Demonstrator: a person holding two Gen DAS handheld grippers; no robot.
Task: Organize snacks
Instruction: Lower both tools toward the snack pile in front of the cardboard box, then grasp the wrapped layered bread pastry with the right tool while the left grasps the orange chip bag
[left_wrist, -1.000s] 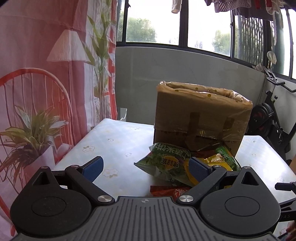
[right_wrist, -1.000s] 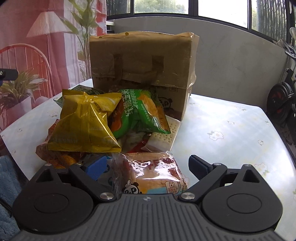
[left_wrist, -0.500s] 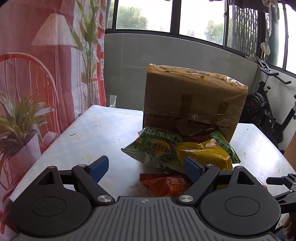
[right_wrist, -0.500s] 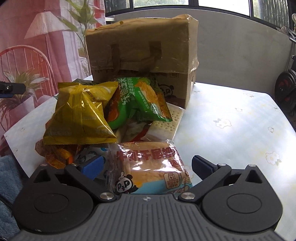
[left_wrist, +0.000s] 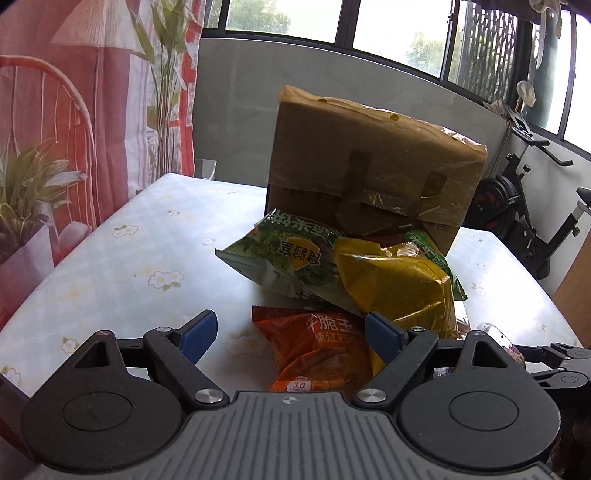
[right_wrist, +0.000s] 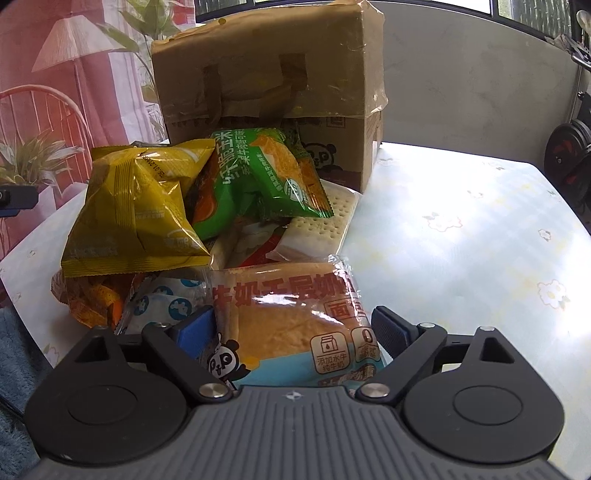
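Left wrist view: the left claw (left_wrist: 290, 332) stands wide, tilted down over the counter (left_wrist: 122, 266), its blue pads apart. Between them, low in the centre of the frame, lies an orange snack packet (left_wrist: 317, 354) printed with white Chinese characters and a small "3.0" badge; neither pad presses on it. Just above it a green rice-cracker bag (left_wrist: 291, 266) with an orange-yellow oval label leans on a yellow crinkled bag (left_wrist: 395, 284). Behind the heap, in the middle of the frame, stands a taped brown cardboard box (left_wrist: 373, 158). An exercise bike (left_wrist: 524, 206) stands at the right edge.

Right wrist view: the right claw (right_wrist: 295, 328) is wide and its jaws are closing, with a clear-wrapped bread packet (right_wrist: 291, 325) between the pads; it bears red Chinese characters, a cartoon panda and a milk-carton icon. Whether the pads already touch the wrapper cannot be told. Left of centre sits the yellow bag (right_wrist: 136, 210), beside it a green corn-snack bag (right_wrist: 258, 173), with a pale cracker pack (right_wrist: 321, 221) below that. At lower left lie an orange chip bag (right_wrist: 92, 299) and a white packet with blue dots (right_wrist: 162, 302). The box (right_wrist: 266, 62) fills the upper centre, panda printed near its base.
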